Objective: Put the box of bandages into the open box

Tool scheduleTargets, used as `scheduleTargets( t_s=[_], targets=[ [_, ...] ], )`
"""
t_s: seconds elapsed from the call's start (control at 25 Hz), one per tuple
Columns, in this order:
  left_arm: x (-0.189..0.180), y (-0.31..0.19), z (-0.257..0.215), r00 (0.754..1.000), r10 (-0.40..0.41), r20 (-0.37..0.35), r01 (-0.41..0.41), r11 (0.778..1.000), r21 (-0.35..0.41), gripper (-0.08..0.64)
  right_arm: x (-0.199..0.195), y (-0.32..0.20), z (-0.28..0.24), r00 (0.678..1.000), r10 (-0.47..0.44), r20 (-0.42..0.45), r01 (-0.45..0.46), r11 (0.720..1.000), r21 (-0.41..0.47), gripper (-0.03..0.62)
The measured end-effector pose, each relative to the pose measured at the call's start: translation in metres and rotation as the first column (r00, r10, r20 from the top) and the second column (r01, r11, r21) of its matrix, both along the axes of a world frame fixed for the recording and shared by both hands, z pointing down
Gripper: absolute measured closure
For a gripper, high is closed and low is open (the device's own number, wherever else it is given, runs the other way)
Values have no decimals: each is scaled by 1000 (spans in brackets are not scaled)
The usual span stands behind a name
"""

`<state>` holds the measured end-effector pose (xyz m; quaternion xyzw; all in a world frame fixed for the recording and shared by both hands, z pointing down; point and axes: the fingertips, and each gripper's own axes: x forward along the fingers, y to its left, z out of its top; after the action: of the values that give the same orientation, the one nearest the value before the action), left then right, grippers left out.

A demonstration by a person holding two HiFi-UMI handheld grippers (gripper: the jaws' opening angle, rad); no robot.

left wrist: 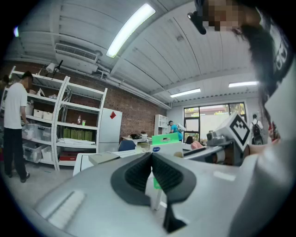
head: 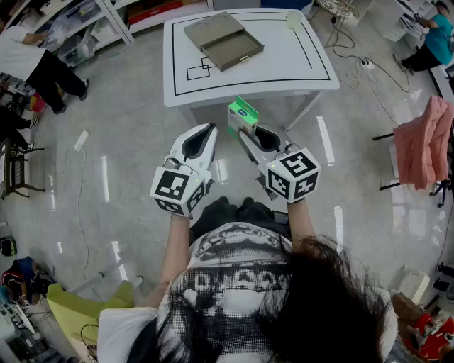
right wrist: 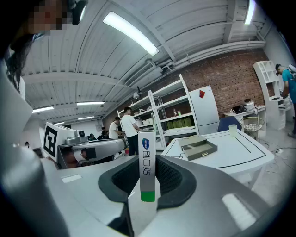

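Observation:
My right gripper [head: 245,130] is shut on the box of bandages [head: 242,116], a white and green carton held in the air in front of the white table [head: 186,91]. In the right gripper view the box of bandages [right wrist: 147,165] stands upright, pinched between the two dark pads [right wrist: 171,178]. The open box [head: 224,41], a flat grey-brown case with its lid swung back, lies on the table's far middle; it also shows as the open box [right wrist: 199,147] beyond the jaws. My left gripper [head: 211,129] hangs beside the right one, shut and empty. From the left gripper [left wrist: 151,159] the carton [left wrist: 167,141] is seen ahead.
A clear cup [head: 293,19] stands at the table's far right corner. Black lines are marked on the tabletop. Cables [head: 369,64] run over the floor right of the table. A chair with pink cloth [head: 424,142] stands at right. People stand by shelves [right wrist: 159,115] at left.

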<state>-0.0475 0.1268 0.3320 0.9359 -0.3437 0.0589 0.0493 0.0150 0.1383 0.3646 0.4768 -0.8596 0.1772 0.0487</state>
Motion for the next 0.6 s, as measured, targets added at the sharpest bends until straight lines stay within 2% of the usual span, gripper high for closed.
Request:
scheduleTargets(
  t_s=[0.6],
  targets=[
    [13, 4, 3, 1000, -15, 9, 15, 1000, -3, 560, 19, 3, 4, 1000, 7, 23, -7, 1000, -5, 497]
  ],
)
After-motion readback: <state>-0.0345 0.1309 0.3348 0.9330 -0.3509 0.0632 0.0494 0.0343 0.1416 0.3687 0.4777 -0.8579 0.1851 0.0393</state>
